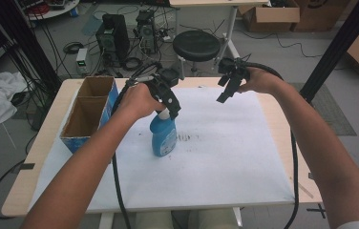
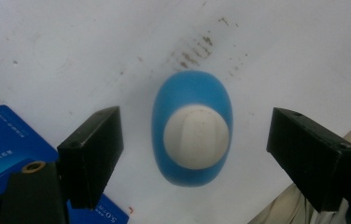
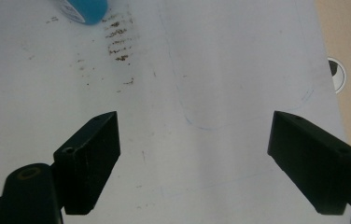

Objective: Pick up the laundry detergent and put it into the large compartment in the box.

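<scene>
The left gripper [image 1: 170,102] hangs directly over the upright blue plastic bottle with a white cap [image 2: 193,134], fingers [image 2: 92,154] spread apart either side, seemingly lined up to grasp it from above. The bottle stands on the white-covered surface [image 1: 225,157] beside a blue cardboard box [image 1: 89,114]; its print is unreadable. The right gripper [image 1: 230,86] idles, released, holding nothing.

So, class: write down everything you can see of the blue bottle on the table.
The blue bottle stands upright on the white sheet, right of the cardboard box. It looks like plastic, with a white cap and a pale label. The left gripper hangs open directly above it, fingers either side of the cap, not touching.
</scene>
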`<state>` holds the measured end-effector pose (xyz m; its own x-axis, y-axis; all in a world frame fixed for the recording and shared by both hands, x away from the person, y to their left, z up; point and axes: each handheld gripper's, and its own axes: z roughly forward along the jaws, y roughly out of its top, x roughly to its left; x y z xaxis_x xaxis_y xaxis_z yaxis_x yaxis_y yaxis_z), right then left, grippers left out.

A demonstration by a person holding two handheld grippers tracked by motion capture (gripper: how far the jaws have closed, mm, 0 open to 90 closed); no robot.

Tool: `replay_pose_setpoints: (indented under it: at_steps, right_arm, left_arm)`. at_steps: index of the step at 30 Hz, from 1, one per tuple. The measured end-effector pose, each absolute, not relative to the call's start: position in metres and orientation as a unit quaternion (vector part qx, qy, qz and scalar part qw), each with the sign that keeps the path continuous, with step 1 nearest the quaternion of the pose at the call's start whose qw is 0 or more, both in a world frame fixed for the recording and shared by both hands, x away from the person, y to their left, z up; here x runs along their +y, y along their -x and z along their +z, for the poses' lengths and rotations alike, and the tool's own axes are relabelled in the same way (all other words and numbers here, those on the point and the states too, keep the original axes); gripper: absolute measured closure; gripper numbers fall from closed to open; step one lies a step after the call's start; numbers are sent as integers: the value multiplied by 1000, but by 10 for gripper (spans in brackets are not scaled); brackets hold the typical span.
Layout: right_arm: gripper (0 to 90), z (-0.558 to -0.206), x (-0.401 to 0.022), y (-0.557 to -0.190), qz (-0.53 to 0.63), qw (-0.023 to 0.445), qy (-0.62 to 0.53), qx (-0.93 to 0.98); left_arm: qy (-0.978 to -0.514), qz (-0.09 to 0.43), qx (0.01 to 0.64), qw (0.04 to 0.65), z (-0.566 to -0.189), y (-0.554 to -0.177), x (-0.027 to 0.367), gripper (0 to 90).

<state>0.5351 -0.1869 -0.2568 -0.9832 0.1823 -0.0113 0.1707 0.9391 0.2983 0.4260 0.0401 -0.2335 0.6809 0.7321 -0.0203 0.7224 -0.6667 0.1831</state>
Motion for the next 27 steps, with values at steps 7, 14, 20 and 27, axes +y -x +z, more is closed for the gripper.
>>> replay_pose_setpoints:
  at_steps: [7,14,20,27]
  right_arm:
    - [167,-257,-187,-535,152,19,-87,984]
    - [167,-257,-186,-535,152,21,-86,984]
    - [167,-257,-186,-534,148,19,-87,985]
    - [167,-257,-185,-534,149,20,-85,985]
  left_arm:
    - [-911,24,402,88,-242,-427,42,193]
    - [-911,20,404,86,-252,-426,41,193]
    - [-910,16,405,85,-263,-426,40,193]
    - [-907,20,413,83,-275,-427,39,195]
